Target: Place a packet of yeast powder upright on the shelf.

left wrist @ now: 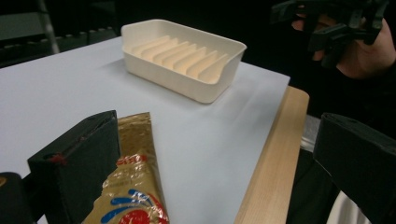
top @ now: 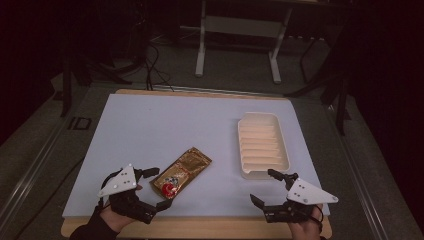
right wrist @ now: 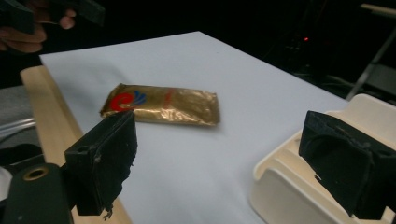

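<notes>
A gold snack packet [top: 181, 172] with a red and blue logo lies flat on the white table mat [top: 165, 130], left of centre. My left gripper [top: 161, 188] is open at the packet's near end. In the left gripper view the packet [left wrist: 135, 186] lies just inside the left jaw, and the jaws stand far apart without pressing on it. A cream ribbed tray [top: 262, 145] sits on the right of the mat. My right gripper [top: 264, 186] is open just in front of the tray's near end, with nothing between its jaws. The right gripper view shows the packet [right wrist: 163, 105] and the tray's corner [right wrist: 299, 186].
The mat lies on a wooden board whose front edge [top: 200, 227] runs under both hands. Beyond the table are a dark floor, cables and a metal stand [top: 237, 30]. The other gripper [left wrist: 336, 28] appears far off in the left gripper view.
</notes>
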The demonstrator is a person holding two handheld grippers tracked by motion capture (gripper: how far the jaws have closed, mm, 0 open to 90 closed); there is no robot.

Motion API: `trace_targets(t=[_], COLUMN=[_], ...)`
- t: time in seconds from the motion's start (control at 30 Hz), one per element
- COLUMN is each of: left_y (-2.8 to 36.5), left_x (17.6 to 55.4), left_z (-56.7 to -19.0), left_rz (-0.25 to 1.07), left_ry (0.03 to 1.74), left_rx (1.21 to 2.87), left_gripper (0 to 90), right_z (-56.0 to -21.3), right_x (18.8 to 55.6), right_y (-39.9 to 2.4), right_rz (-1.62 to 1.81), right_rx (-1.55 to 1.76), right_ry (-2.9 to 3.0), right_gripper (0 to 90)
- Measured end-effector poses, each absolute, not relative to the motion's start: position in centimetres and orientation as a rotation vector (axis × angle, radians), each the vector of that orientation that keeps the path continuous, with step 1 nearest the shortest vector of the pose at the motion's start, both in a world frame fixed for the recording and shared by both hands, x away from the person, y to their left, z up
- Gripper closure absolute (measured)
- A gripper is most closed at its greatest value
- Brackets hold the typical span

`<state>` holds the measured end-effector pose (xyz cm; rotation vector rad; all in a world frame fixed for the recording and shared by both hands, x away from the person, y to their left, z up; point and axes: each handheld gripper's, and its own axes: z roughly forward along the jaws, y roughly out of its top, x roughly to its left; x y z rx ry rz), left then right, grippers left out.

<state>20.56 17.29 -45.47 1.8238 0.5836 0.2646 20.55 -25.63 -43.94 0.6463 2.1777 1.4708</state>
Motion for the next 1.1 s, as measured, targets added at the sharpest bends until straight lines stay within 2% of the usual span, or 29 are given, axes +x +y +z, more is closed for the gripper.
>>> trace_targets(t=[0.53, 0.73, 1.1], left_y=[16.1, 15.4, 14.3], left_x=[23.7, 25.8, 28.6], left_z=[-44.0, -43.4, -43.7], left_rz=[0.271, 0.267, 0.271], left_ry=[0.58, 0.59, 0.606], left_rx=[1.855, 1.868, 1.894], left_gripper=[1.5, 1.5, 2.0], right_z=[-43.8, -43.8, -44.0], right_x=[20.4, 20.3, 20.6], right_y=[-25.2, -25.1, -25.1], right_rz=[1.457, 1.448, 1.431], right_rx=[0.683, 0.688, 0.695], right_ry=[2.208, 2.217, 2.231], right_gripper=[10.8, 13.1, 13.2])
